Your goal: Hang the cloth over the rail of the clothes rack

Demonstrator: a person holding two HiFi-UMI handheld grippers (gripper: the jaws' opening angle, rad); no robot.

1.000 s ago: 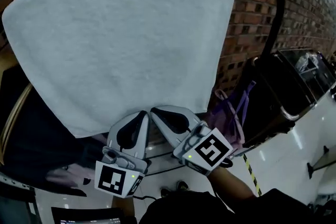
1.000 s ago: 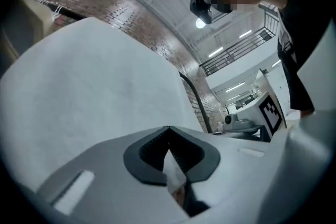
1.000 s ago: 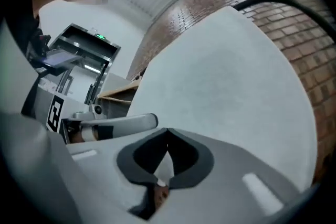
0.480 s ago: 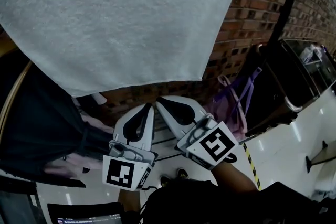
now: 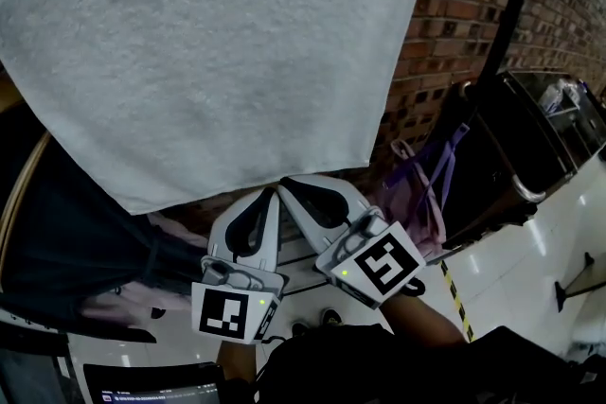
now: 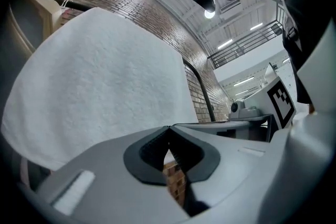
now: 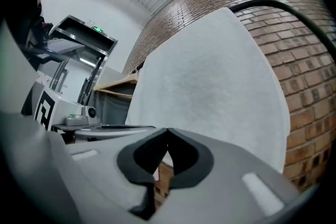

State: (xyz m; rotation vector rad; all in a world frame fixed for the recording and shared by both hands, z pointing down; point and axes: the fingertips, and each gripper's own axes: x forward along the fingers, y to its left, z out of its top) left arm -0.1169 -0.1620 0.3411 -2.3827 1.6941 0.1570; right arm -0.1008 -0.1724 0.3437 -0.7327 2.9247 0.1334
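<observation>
Head view | cloth [image 5: 218,61]: 1 (hanging, pale) | rail [image 5: 511,14]: 1 | left gripper [image 5: 271,193], right gripper [image 5: 284,185]: 2, fingers closed, empty

The white terry cloth [image 5: 227,52] hangs before the red brick wall [image 5: 454,24]. Below its lower edge, the left gripper [image 5: 269,194] and right gripper [image 5: 284,185] lie side by side. The black curved rail [image 5: 509,5] rises right of the cloth, with purple bag straps [image 5: 428,194] beneath it.
</observation>
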